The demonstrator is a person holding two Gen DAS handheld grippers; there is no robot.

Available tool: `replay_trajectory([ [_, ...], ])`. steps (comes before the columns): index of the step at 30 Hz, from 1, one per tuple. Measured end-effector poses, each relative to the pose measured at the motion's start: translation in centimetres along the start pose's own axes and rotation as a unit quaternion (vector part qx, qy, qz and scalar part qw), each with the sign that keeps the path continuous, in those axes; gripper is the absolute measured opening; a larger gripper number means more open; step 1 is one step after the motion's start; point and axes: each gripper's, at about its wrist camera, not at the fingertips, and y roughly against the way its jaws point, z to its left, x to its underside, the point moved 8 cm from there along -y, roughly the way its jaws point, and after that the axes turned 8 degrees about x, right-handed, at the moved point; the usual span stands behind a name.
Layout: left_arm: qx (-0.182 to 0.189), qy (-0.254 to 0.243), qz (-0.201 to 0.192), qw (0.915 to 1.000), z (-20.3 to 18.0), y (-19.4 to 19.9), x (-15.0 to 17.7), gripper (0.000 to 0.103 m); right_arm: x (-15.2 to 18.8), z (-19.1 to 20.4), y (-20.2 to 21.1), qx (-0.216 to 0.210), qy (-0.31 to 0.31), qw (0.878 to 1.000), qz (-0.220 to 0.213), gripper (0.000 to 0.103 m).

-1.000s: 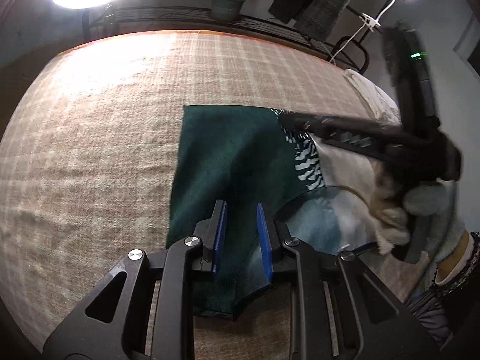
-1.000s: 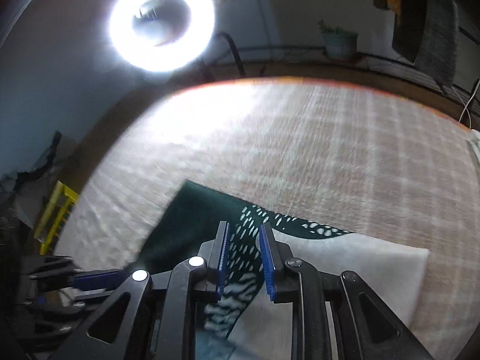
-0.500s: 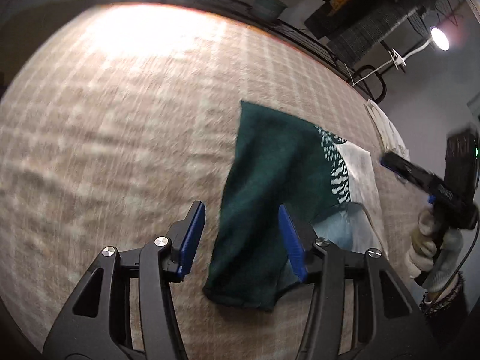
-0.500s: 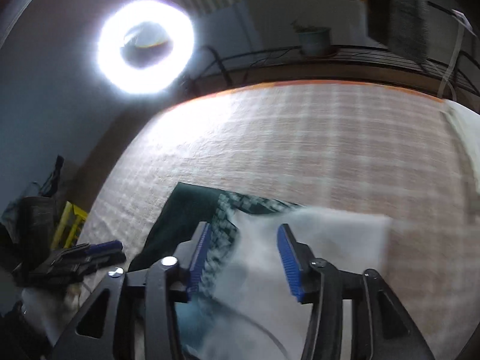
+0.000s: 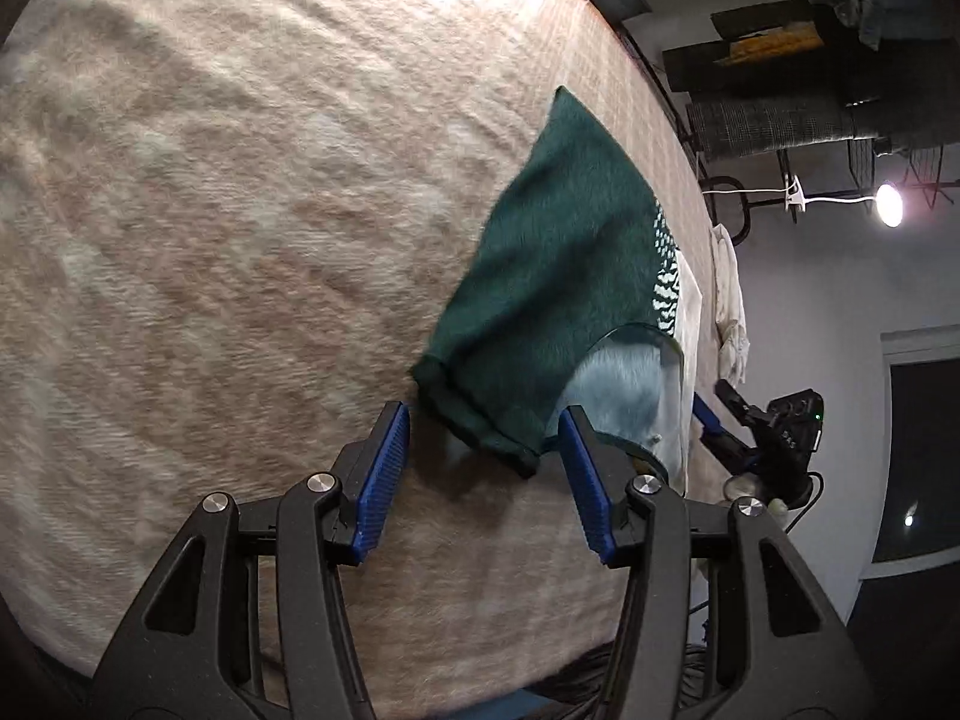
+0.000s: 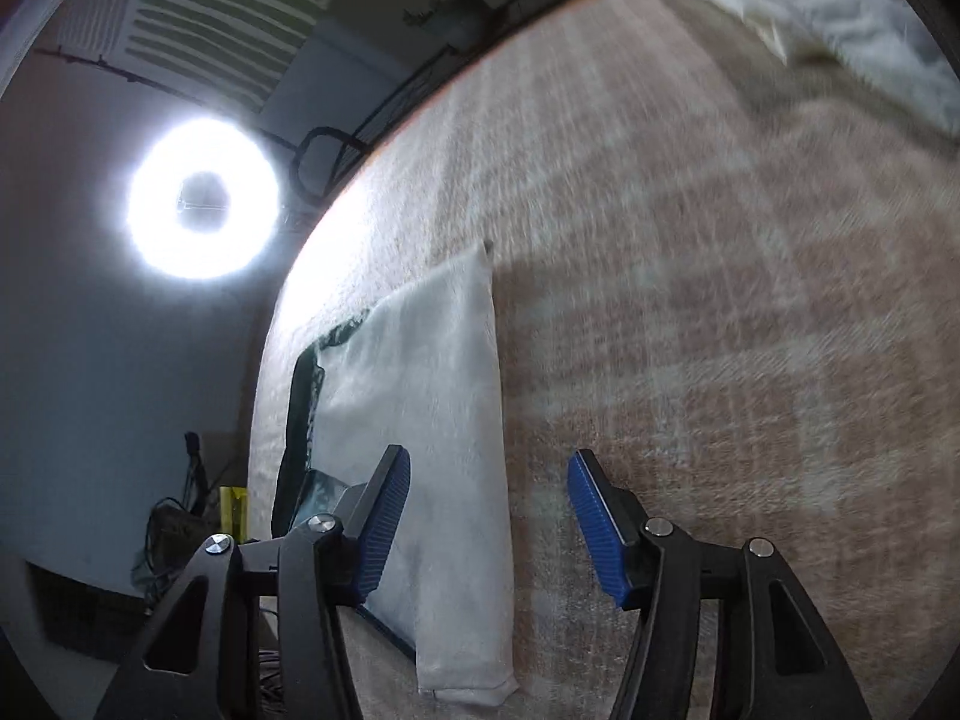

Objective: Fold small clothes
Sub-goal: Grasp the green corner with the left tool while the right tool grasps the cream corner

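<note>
A small folded garment, dark green (image 5: 552, 276) with a white patterned band and a white part (image 6: 438, 420), lies flat on the beige checked table cover (image 5: 210, 240). My left gripper (image 5: 486, 474) is open and empty, just short of the garment's near green cuff. My right gripper (image 6: 489, 534) is open and empty above the white edge of the garment. The right gripper also shows at the right of the left wrist view (image 5: 762, 444).
White cloth (image 6: 828, 18) lies at the far corner of the table, also seen in the left wrist view (image 5: 732, 306). A ring light (image 6: 204, 198) and a rack with hanging clothes (image 5: 780, 120) stand beyond the table edge.
Both grippers have opened wide, let go of the garment and drawn back from it. The garment now lies folded on the table. Both cameras have swung round.
</note>
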Motion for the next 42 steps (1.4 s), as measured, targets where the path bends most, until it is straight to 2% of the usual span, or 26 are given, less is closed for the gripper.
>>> replay_trajectory([
  [3, 0.012, 0.009, -0.003, 0.9999, -0.5, -0.4, -0.5, 0.055, -0.5, 0.8, -0.9, -0.01, 0.007, 1.0, 0.0, 0.056],
  [6, 0.023, 0.014, -0.007, 0.9996, -1.2, -1.3, -0.9, 0.055, -0.5, 1.9, -2.8, -0.037, -0.002, 0.999, 0.017, 0.043],
  [12, 0.014, -0.012, -0.013, 0.9997, -2.7, -2.7, -1.7, 0.054, -1.0, 3.4, -5.3, -0.069, -0.01, 0.997, 0.016, 0.042],
  [13, 0.01, -0.019, -0.015, 0.9997, -2.9, -3.0, -1.8, 0.05, -1.1, 3.6, -5.6, -0.072, -0.013, 0.997, 0.016, 0.041],
  [15, -0.008, -0.031, -0.012, 0.9994, -2.9, -3.7, -1.9, 0.028, -1.3, 3.8, -6.0, -0.069, -0.016, 0.997, 0.017, 0.034],
  [16, -0.016, -0.036, -0.017, 0.9991, -2.9, -3.8, -2.1, 0.024, -1.4, 3.9, -6.3, -0.066, -0.015, 0.998, 0.016, 0.031],
  [17, -0.023, -0.041, -0.018, 0.9987, -3.0, -4.1, -2.1, 0.013, -1.4, 3.8, -6.2, -0.065, -0.014, 0.998, 0.018, 0.027],
  [18, -0.031, -0.049, -0.018, 0.9981, -3.1, -4.3, -2.2, 0.007, -1.4, 4.0, -6.2, -0.055, -0.009, 0.998, 0.017, 0.017],
  [21, -0.046, -0.085, -0.034, 0.9947, -4.2, -4.1, -2.1, 0.004, -1.6, 5.5, -6.2, -0.019, 0.012, 1.0, 0.004, 0.005],
  [27, -0.063, -0.181, -0.063, 0.9795, -8.2, -3.3, -1.5, 0.003, -2.3, 9.5, -4.2, -0.003, 0.057, 0.998, -0.03, 0.002],
  [35, -0.047, -0.202, -0.058, 0.9764, -10.1, -3.1, -1.1, 0.003, -3.1, 12.2, -2.3, 0.001, 0.075, 0.996, -0.053, 0.002],
  [42, -0.034, -0.227, -0.052, 0.972, -13.5, -5.0, -1.6, 0.003, -4.1, 10.5, 0.8, 0.008, 0.072, 0.995, -0.072, 0.002],
])
